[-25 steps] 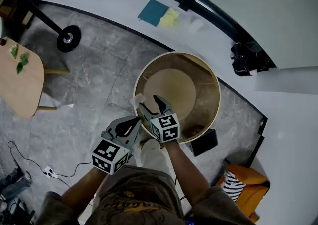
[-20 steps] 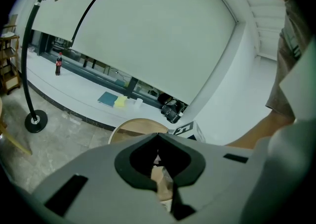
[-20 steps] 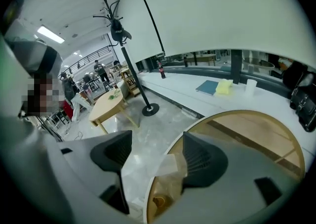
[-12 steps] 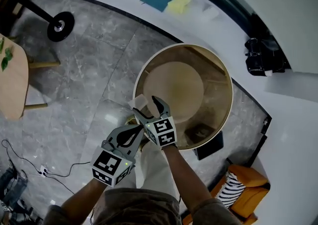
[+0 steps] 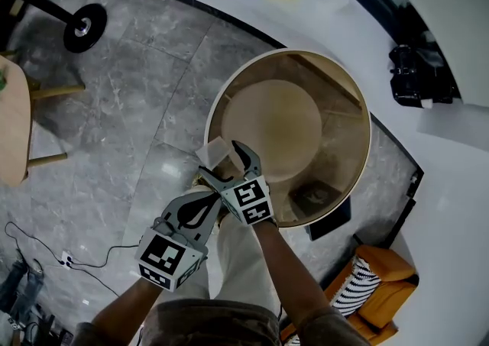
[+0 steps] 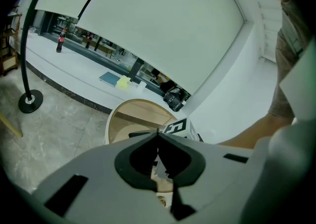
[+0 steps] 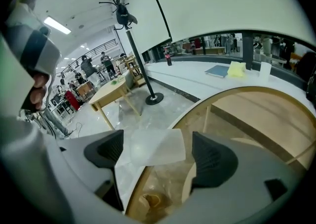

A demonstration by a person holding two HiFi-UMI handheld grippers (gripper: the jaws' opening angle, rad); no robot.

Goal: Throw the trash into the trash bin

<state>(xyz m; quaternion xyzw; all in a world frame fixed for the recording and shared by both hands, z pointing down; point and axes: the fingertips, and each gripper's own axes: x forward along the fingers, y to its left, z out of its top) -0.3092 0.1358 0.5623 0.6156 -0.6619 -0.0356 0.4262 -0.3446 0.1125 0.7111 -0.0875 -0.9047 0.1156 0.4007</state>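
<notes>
Since a second ago the right gripper has been spreading its jaws. They now stand wide, with the translucent scrap apparently loose between them, over the trash bin's near rim. Release appears under way. The left gripper sits just beside, clenched on nothing visible. Both angle downward.

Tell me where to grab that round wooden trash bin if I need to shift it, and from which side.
Take the trash bin by its rim, coming straight down from above on the arc nearest you. Its wall is thin and upright and the top is open, so one gripper jaw can go inside and the other outside. The round body looks far too wide to span from the side.
</notes>
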